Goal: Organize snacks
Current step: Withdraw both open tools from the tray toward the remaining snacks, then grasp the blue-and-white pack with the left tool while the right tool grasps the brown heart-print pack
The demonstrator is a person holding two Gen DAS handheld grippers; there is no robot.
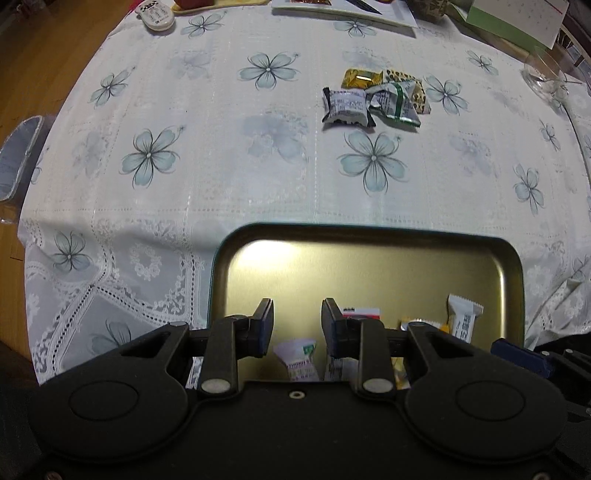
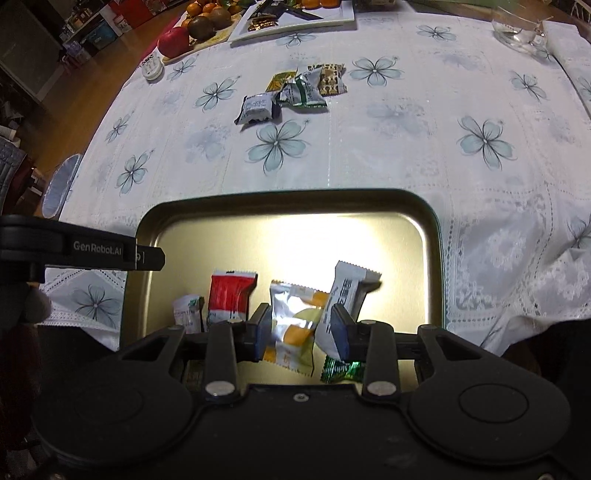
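A gold metal tin (image 1: 369, 236) (image 2: 288, 201) sits at the table's near edge with several wrapped snacks inside: a red packet (image 2: 229, 295), an orange-and-silver packet (image 2: 295, 321), a white packet (image 2: 349, 291) and a small white one (image 2: 186, 314). A pile of several wrapped snacks (image 1: 376, 98) (image 2: 295, 92) lies farther out on the tablecloth. My left gripper (image 1: 297, 325) is open and empty over the tin's near part. My right gripper (image 2: 301, 332) is open over the tin, with the orange-and-silver packet below its gap. The left gripper's body (image 2: 74, 253) shows at the left of the right wrist view.
A floral tablecloth (image 1: 258, 166) covers the table. At the far edge are a fruit plate (image 2: 199, 26), a white tray (image 2: 295, 14), a small white remote-like item (image 1: 157, 14), a glass bowl (image 2: 517, 31) and a green box (image 1: 513, 18). A chair (image 1: 18, 155) stands at left.
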